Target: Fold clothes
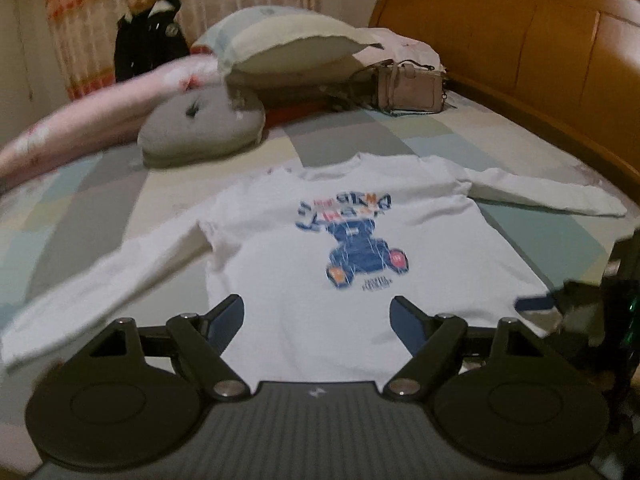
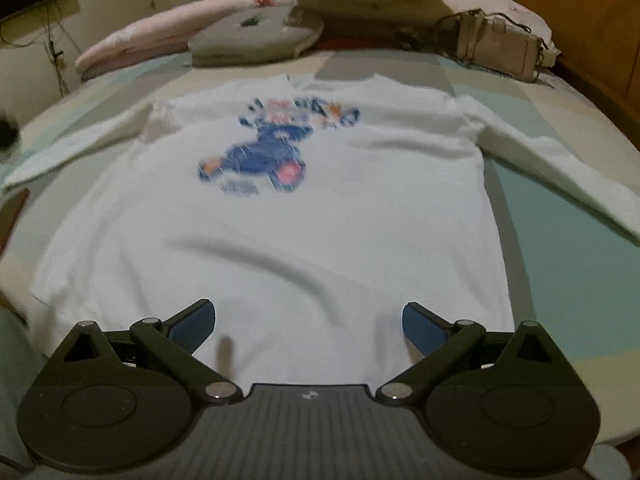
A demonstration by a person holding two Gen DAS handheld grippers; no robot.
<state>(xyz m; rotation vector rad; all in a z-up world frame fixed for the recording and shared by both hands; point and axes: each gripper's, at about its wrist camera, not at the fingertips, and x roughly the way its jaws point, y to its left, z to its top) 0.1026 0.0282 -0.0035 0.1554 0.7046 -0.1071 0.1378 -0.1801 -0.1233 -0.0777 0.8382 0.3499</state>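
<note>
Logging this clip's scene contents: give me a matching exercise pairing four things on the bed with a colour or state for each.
Things:
1. sweatshirt
2. handbag
3. round cushion
4. left gripper

Descriptions:
A. grey, lying beside the pink quilt
B. open, nothing between its pads
C. white, spread flat with both sleeves out
D. beige-pink, near the wooden headboard

Pairs: 1-C, 2-D, 3-A, 4-B

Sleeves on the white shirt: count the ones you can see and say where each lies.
2. One sleeve stretches out flat on the bed to the shirt's left in the picture; the other sleeve lies flat out to its right, toward the wooden headboard. Neither is folded in.
</note>
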